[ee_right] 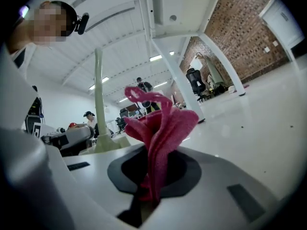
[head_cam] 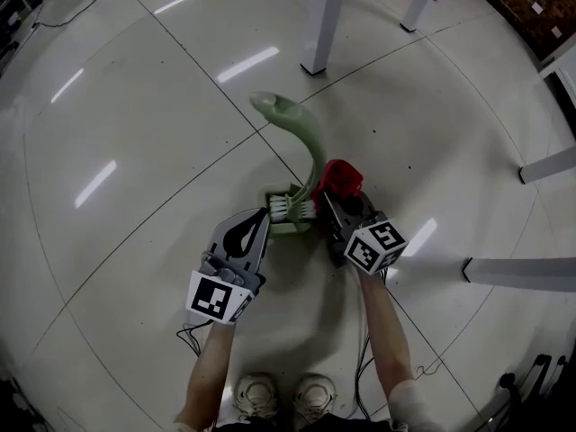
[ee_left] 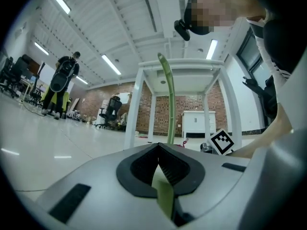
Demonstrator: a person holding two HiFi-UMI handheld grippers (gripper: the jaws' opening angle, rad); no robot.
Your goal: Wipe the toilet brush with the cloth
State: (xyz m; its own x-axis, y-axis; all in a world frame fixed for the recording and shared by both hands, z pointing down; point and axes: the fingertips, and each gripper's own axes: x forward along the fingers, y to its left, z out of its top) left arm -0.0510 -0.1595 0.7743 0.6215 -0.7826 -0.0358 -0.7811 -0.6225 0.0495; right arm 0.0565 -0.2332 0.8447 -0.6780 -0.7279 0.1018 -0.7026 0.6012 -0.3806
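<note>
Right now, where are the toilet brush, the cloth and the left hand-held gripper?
toilet brush (head_cam: 318, 149): head view, on the curved green handle.
cloth (head_cam: 340, 176): head view, on the red bunch.
left hand-held gripper (head_cam: 266, 214): head view, between its fingertips.

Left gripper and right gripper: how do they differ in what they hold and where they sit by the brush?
The left gripper is shut on a thin pale-green part, apparently of the toilet brush; the right gripper is shut on the bunched red cloth. In the head view the left gripper sits left of the brush's foot, the right gripper right of it. Both have jaws closed on something.
</note>
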